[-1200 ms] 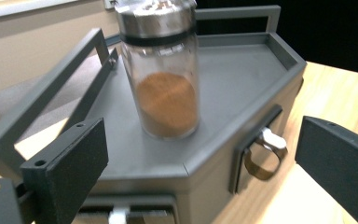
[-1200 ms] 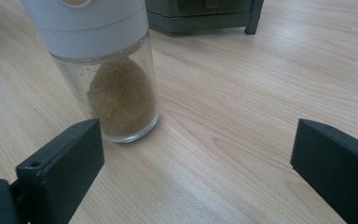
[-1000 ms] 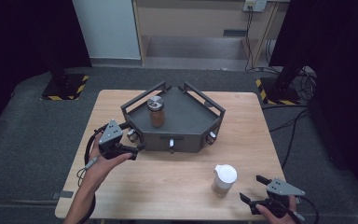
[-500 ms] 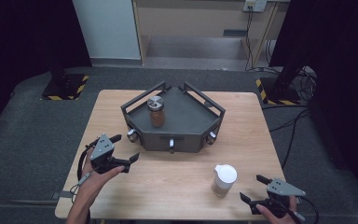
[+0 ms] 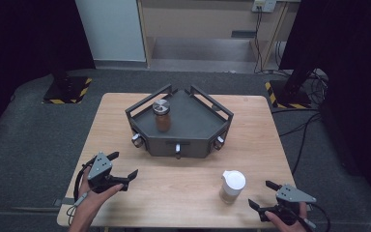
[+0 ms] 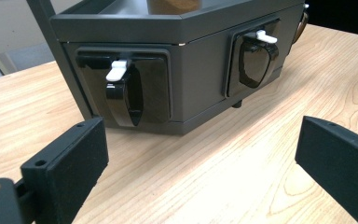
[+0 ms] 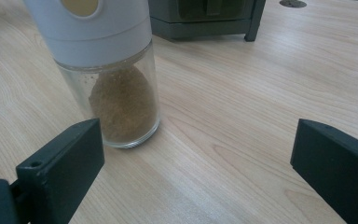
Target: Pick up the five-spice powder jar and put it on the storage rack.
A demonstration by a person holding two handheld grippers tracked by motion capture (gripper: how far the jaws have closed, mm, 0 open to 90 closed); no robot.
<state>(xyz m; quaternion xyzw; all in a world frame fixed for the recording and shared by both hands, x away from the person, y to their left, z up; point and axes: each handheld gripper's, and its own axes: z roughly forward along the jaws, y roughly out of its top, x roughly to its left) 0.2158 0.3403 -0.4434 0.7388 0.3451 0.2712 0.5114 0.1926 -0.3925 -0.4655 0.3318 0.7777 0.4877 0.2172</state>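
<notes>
The white-capped spice jar (image 7: 114, 74) is seen just ahead-left of the right hand-held gripper (image 5: 270, 197), jaws spread wide. The left hand-held gripper (image 5: 121, 166), also wide, is pointed at the dark tray (image 6: 177, 70).

The wooden table (image 5: 125, 125) bears a dark rack (image 5: 193, 133) and a white-capped jar (image 5: 232, 186) nearer the front.

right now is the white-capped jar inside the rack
No, the white-capped jar stands on the bare table, in front of the rack and apart from it.
</notes>
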